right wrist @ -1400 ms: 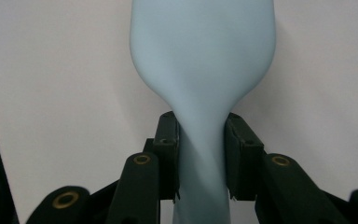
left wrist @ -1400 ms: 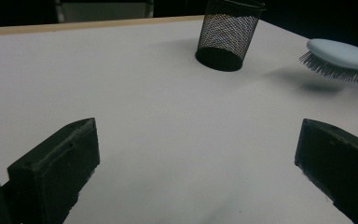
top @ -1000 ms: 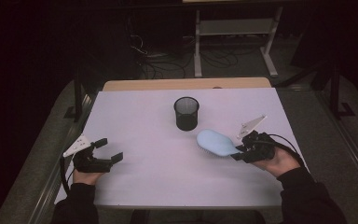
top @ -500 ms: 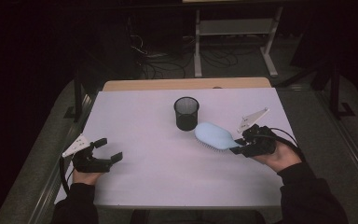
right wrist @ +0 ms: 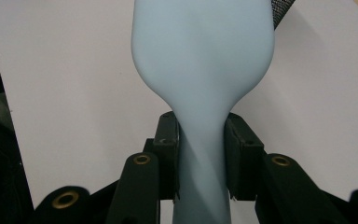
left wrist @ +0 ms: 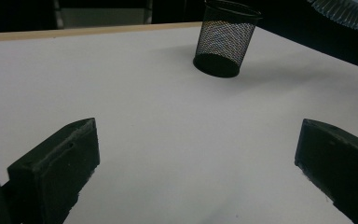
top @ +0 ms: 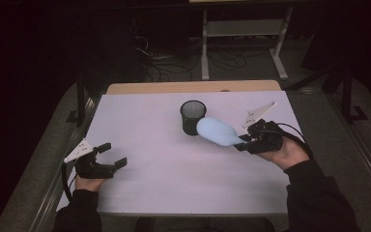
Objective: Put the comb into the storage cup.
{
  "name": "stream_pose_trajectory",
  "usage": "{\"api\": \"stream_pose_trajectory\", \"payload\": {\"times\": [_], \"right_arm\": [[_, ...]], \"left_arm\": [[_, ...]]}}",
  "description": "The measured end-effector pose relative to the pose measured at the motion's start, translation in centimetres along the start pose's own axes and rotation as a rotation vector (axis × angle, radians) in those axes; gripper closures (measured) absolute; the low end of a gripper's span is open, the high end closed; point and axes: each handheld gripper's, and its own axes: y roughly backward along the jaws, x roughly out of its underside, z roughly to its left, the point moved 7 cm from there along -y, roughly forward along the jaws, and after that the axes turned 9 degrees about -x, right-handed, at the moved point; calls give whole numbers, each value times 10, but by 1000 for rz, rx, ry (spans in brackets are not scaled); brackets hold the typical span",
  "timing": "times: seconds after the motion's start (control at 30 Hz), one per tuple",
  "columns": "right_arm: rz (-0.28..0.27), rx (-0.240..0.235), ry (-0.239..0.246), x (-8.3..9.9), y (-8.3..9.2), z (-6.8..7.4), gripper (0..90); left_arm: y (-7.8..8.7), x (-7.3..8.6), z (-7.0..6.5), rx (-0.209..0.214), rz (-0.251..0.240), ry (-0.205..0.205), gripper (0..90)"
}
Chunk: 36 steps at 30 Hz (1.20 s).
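The right gripper (top: 244,143) clamps the pale blue hairbrush (top: 217,131) by its handle, head pointing toward the mesh cup (top: 192,116).

We note a white table (top: 174,169), a wooden board (top: 193,87) at its far edge, a shelf frame (top: 244,36) and floor cables (top: 169,67) beyond.

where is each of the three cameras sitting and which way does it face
High view: above the person's side, looking forward and down on the white table; both forearms show, the left gripper open, the right gripper holding the light blue hairbrush.
Left gripper view: rides the left gripper, looking along its spread jaws across the table to the black mesh cup.
Right gripper view: rides the right gripper, looking along the brush handle clamped between its jaws.
Shared: the cup stands in the high view and the left gripper view; the brush appears in all three.
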Motion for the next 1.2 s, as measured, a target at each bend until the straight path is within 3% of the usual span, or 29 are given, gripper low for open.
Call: {"api": "stream_pose_trajectory", "payload": {"times": [0.5,0.9,1.03,1.2], "right_arm": [[-42,9,39,-25,15,2,680],[-81,2,61,-42,16,2,680],[-95,-1,69,-50,17,1,680],[-113,-3,74,-60,19,0,680]], "left_arm": [[2,-4,-1,4,-9,-2,0],[5,-13,-5,25,-15,2,0],[9,-28,-10,69,-83,70,0],[9,-36,-12,63,-92,62,0]]}}
